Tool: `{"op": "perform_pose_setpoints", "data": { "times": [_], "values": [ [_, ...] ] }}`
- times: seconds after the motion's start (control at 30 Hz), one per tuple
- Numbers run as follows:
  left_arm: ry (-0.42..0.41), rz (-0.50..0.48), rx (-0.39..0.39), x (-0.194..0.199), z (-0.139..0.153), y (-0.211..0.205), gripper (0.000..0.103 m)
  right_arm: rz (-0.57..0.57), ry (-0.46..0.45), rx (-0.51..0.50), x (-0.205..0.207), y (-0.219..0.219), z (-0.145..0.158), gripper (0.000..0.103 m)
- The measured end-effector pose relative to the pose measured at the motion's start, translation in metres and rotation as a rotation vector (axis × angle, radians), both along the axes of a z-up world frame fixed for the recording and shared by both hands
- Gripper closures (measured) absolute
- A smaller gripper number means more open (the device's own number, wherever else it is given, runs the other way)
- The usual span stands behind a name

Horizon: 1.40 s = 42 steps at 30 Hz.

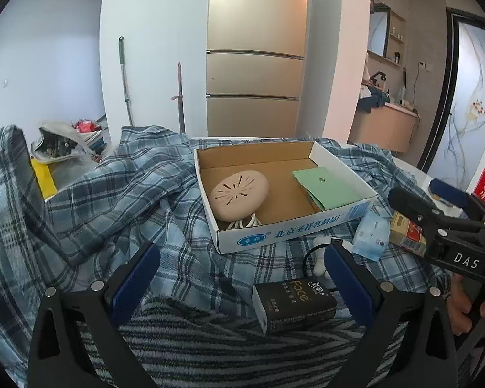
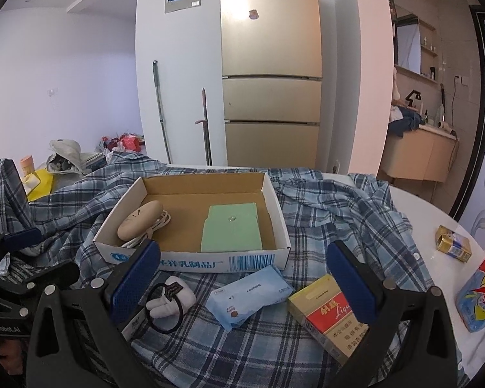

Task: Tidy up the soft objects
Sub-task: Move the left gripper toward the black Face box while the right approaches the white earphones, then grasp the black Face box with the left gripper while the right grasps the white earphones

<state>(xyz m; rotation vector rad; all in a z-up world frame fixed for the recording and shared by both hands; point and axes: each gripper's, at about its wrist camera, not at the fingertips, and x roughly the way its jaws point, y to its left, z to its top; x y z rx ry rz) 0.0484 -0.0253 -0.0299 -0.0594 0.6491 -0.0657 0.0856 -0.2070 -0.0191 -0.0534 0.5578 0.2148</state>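
Plaid flannel cloth [image 2: 339,226], blue and grey, lies rumpled across the lower half of both views, with a striped knit fabric [image 1: 210,339] at the bottom of the left wrist view. At centre frame sits a shallow cardboard tray box [image 2: 276,207], white outside and brown inside. Inside it, on the left, rests a smooth tan oval pad [image 2: 139,220] with slit markings and a coiled white cord; on the right lies a flat green folded cloth [image 2: 232,229]. Below the box lie a soft blue tissue pack [image 2: 249,294], a white plush toy [image 2: 177,296] with a black hair tie, a black carton [image 1: 294,304] and a red-and-yellow carton [image 2: 326,313]. Left gripper [image 1: 242,278] and right gripper [image 2: 242,284] both show blue-padded jaws spread wide, holding nothing.
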Motion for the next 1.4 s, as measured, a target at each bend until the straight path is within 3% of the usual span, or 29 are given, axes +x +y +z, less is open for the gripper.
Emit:
{"op": "perform_pose_setpoints", "data": {
  "times": [0.07, 0.2, 0.33, 0.5, 0.77, 0.83, 1.03, 1.27, 1.4],
  "values": [
    [-0.007, -0.003, -0.017, -0.004, 0.002, 0.000, 0.000, -0.008, 0.023, -0.006, 0.001, 0.000, -0.001, 0.001],
    [-0.010, -0.036, 0.045, -0.008, 0.001, -0.013, 0.000, 0.012, 0.059, -0.005, 0.003, 0.002, -0.003, 0.001],
    [0.092, -0.144, 0.084, 0.001, -0.014, -0.031, 0.000, 0.021, 0.071, 0.008, 0.003, 0.001, -0.004, 0.001],
    [0.144, -0.204, 0.108, 0.003, -0.023, -0.042, 0.000, 0.027, 0.090, 0.019, 0.004, 0.000, -0.006, 0.003],
    [0.248, -0.225, 0.114, 0.016, -0.042, -0.048, 0.001, 0.038, 0.152, 0.007, 0.010, 0.004, -0.015, 0.003],
    [0.276, -0.224, 0.106, 0.019, -0.046, -0.047, 0.006, 0.041, 0.174, 0.010, 0.012, 0.004, -0.018, 0.003],
    [0.294, -0.229, 0.085, 0.020, -0.049, -0.046, 0.007, 0.038, 0.220, 0.021, 0.018, 0.002, -0.025, 0.006],
    [0.327, -0.238, 0.076, 0.023, -0.054, -0.044, 0.031, 0.056, 0.235, 0.017, 0.018, 0.006, -0.027, 0.010],
    [0.293, -0.227, 0.071, 0.019, -0.049, -0.042, 0.033, 0.055, 0.226, 0.011, 0.017, 0.007, -0.026, 0.013]
  ]
}}
